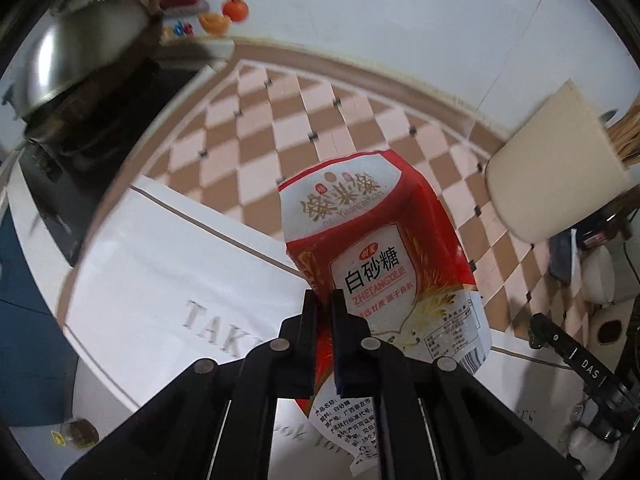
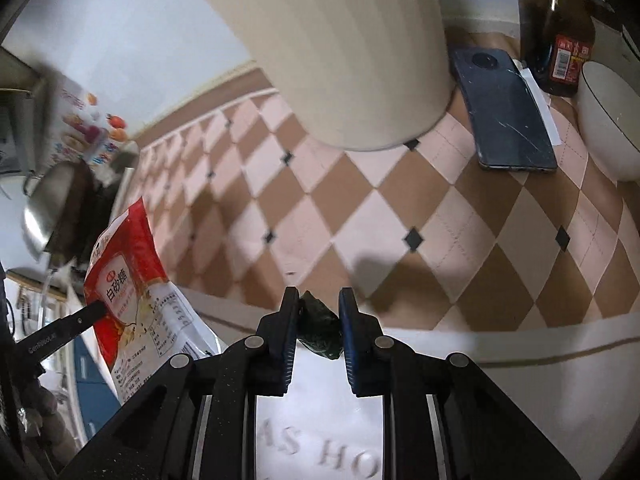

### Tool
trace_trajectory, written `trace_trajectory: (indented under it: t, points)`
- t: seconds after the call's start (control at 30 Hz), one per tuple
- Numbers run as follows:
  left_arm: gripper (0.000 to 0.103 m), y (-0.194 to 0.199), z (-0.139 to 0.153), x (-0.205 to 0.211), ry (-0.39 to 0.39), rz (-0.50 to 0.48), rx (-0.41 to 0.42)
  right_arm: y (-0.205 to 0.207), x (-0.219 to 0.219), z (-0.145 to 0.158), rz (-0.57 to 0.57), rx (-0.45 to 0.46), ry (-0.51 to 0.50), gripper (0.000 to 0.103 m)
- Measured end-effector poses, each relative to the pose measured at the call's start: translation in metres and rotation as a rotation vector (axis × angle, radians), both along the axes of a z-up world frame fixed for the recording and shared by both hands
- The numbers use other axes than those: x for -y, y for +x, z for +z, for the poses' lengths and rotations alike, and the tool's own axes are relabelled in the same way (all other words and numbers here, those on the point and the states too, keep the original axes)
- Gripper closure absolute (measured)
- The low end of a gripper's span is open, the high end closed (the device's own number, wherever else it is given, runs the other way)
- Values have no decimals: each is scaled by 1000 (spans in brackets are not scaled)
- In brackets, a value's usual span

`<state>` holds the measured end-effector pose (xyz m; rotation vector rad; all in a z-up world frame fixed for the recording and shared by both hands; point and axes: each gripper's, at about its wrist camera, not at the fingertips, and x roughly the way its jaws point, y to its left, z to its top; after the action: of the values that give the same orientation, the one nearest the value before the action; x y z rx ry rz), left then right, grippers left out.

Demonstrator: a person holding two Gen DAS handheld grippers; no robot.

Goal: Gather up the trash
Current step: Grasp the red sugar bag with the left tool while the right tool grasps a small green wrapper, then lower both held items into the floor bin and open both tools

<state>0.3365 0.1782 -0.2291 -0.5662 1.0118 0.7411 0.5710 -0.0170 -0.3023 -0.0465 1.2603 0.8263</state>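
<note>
My left gripper (image 1: 325,300) is shut on a red and white sugar bag (image 1: 384,248) and holds it up above a white paper bag (image 1: 160,280) with grey lettering. The sugar bag also shows at the left of the right wrist view (image 2: 132,280), pinched by the left gripper (image 2: 98,309). My right gripper (image 2: 319,304) is shut on a small dark green crumpled wrapper (image 2: 320,328), held above the same white paper bag (image 2: 520,380).
The counter is covered by a pink and brown checkered mat (image 2: 400,220). A cream cylinder (image 2: 340,48), a dark phone (image 2: 508,108), a brown sauce bottle (image 2: 556,28) and a white bowl (image 2: 608,120) stand at the back right. A steel pot (image 1: 80,56) sits on a stove at the left.
</note>
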Motion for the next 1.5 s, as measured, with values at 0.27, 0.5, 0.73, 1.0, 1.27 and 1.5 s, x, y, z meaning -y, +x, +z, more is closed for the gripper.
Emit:
trace_trajectory:
  t: [0.27, 0.5, 0.73, 1.0, 1.27, 1.5]
  points:
    - [100, -75, 37, 2, 62, -23, 62, -78, -1, 41, 62, 20, 65, 82]
    - [100, -204, 21, 20, 57, -95, 33, -202, 24, 56, 76, 41, 74, 82]
    - [99, -315, -41, 40, -9, -186, -82, -341, 89, 12, -45, -40, 29, 82]
    - [99, -337, -215, 66, -197, -249, -310, -437, 144, -124, -130, -214, -148, 82]
    - [99, -271, -502, 79, -473, -240, -471, -421, 166, -321, -208, -302, -253, 82]
    - [98, -219, -671, 85, -583, -244, -549, -384, 141, -497, -191, -373, -290, 82]
